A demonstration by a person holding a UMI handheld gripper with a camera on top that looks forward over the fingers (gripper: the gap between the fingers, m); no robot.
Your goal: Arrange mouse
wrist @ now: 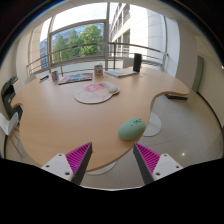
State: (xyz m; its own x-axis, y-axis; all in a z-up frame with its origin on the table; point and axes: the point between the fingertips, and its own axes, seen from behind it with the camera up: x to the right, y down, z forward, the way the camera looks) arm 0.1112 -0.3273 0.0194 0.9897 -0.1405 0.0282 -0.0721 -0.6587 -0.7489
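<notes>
The mouse [131, 129] lies in the lower right of the frame, on the wooden table [60, 125] close to its curved front edge, just ahead of the right-hand finger and a little beyond it. It is a pale mint green, rounded and low, and it looks like smooth moulded plastic. I would judge it light and stiff, with a slick shell that could slide out of a pinch taken too high on the dome. The better hold is probably low across its two long sides, where the body is narrowest and the flanks are closest to flat. No cable can be made out, so it may be cordless

The gripper [113, 160] sits at the bottom of the frame with its fingers spread wide and nothing between them. Both magenta pads [79, 158] face bare tabletop, and the mouse is outside the gap, off to the right

In the upper middle of the frame a round pale mat [95, 93] lies flat on the table, well apart from the mouse, and it may be where the mouse belongs. Behind it, near the window [78, 40], stand a few small items too small to name

No brand, label or writing can be read on the mouse, the mat or anything else
</notes>
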